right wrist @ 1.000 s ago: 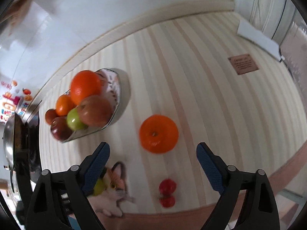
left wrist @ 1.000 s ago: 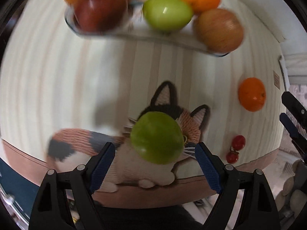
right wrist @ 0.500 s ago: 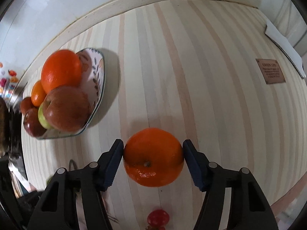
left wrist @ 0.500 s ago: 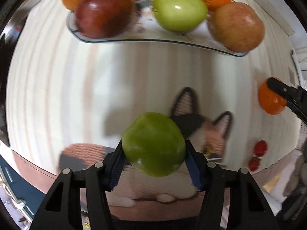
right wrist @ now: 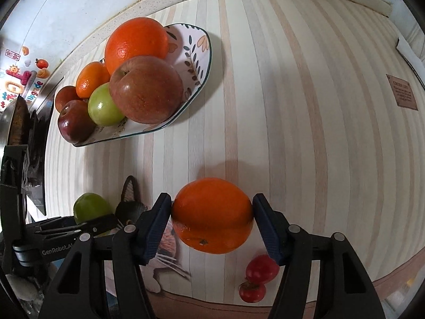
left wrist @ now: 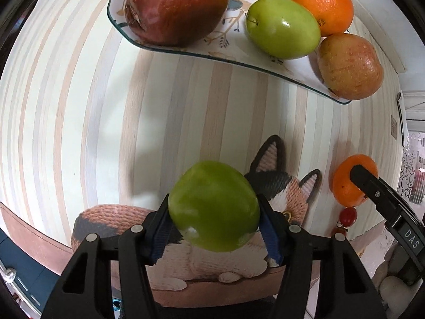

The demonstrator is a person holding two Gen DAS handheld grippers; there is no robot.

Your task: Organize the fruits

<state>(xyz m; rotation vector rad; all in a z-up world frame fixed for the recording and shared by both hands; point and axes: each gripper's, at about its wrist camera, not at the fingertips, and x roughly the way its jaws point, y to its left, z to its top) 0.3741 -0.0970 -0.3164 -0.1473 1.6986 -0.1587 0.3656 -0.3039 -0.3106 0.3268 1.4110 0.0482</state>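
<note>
1. Green apple (left wrist: 213,206) sits clamped between the pads of my left hand-held gripper (left wrist: 215,228), raised over the cat-shaped mat (left wrist: 281,186); the fruit plate (left wrist: 212,49) lies straight ahead of it, across the striped surface (left wrist: 79,106).
2. Orange (right wrist: 212,215) is pinched in my right hand-held gripper (right wrist: 212,228); the plate (right wrist: 196,61) lies ahead and to its left, so my left is likely nearer.
3. The apple looks smooth, glossy, round, with no long axis; open plate space shows between the red apple (left wrist: 175,8) and the plated green apple (left wrist: 283,28).
</note>
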